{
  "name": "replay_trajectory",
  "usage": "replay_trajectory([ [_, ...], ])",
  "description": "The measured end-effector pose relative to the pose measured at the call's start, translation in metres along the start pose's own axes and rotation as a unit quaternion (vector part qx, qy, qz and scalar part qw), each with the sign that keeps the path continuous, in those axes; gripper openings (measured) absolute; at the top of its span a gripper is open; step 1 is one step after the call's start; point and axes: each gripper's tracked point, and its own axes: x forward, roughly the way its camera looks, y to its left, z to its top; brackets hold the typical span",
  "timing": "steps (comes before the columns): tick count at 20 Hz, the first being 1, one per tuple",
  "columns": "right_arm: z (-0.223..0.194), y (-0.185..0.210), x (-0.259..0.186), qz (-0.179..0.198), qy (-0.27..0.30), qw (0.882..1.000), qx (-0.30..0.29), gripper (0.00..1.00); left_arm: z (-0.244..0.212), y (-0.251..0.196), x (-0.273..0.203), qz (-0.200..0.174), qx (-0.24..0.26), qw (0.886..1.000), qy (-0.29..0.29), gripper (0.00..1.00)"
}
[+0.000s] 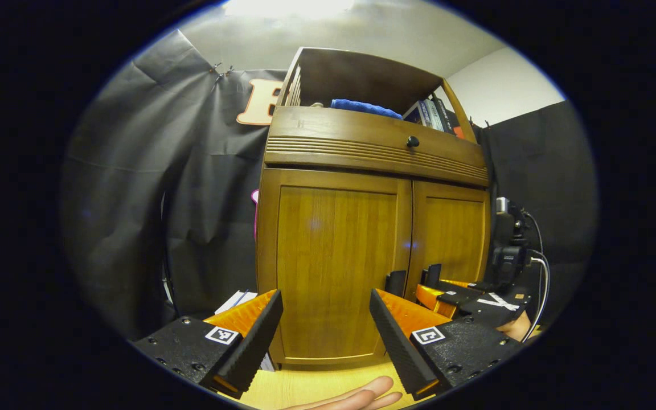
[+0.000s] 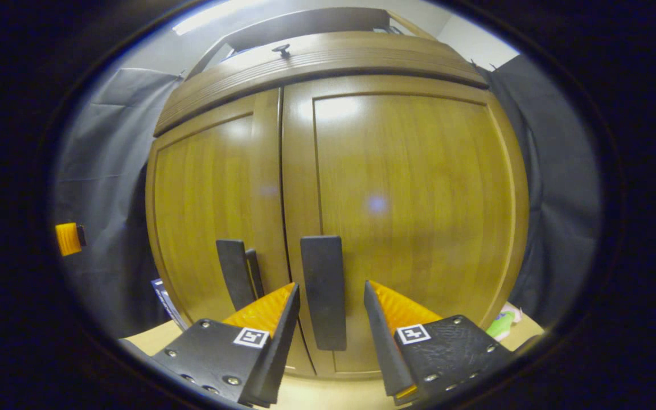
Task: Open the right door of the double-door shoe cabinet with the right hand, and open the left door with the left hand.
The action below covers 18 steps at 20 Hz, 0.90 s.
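Across the middle of the left gripper view stands the shoe cabinet (image 1: 362,228), warm brown wood, both doors closed, a ribbed band and a small dark knob (image 1: 413,141) above them. At lower centre the left gripper (image 1: 326,336) is spread wide, well short of the left door (image 1: 333,267). Right gripper (image 2: 331,330), low in its own view, gapes around the right door's dark handle (image 2: 322,290) without pressing it; the left door's handle (image 2: 236,272) is partly hidden behind its finger. Cabinet top is cut off there.
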Motion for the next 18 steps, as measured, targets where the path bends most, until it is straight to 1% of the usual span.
replay_trajectory([
  [3, -0.003, -0.003, 0.005, -0.001, 0.002, 1.0, 0.02, 0.62, 0.0, 0.002, 0.0, 0.006, -0.005, 1.0, 0.0, 0.91],
  [4, -0.002, 0.003, -0.005, 0.02, -0.001, 1.0, 0.022, 0.62, -0.001, 0.0, 0.001, 0.005, -0.006, 1.0, 0.002, 0.91],
  [5, -0.003, 0.004, 0.011, 0.02, -0.004, 0.999, 0.026, 0.49, -0.003, -0.002, 0.002, 0.002, -0.005, 1.0, 0.006, 0.95],
  [6, -0.001, 0.004, 0.009, 0.014, -0.005, 1.0, 0.02, 0.36, -0.006, -0.005, 0.003, -0.003, -0.005, 1.0, 0.01, 0.91],
  [8, -0.001, 0.004, 0.01, 0.003, -0.008, 1.0, -0.008, 0.36, -0.008, -0.009, 0.005, -0.008, -0.007, 1.0, 0.014, 0.91],
  [9, -0.002, 0.004, 0.011, -0.002, -0.006, 1.0, -0.026, 0.32, -0.008, -0.009, 0.006, -0.007, -0.006, 1.0, 0.016, 0.92],
  [10, -0.003, 0.004, 0.011, -0.007, -0.008, 1.0, -0.028, 0.28, -0.009, -0.01, 0.007, -0.006, -0.004, 1.0, 0.016, 0.92],
  [11, -0.003, 0.004, 0.008, -0.006, -0.004, 1.0, -0.025, 0.2, -0.01, -0.009, 0.007, -0.005, -0.001, 1.0, 0.017, 0.91],
  [17, -0.003, 0.004, -0.021, 0.041, -0.004, 0.999, 0.007, 0.2, -0.015, -0.007, 0.014, 0.006, 0.003, 1.0, 0.022, 0.92],
  [18, -0.002, 0.004, -0.026, 0.051, -0.003, 0.999, 0.015, 0.24, -0.016, -0.005, 0.015, 0.011, 0.006, 1.0, 0.025, 0.91],
])
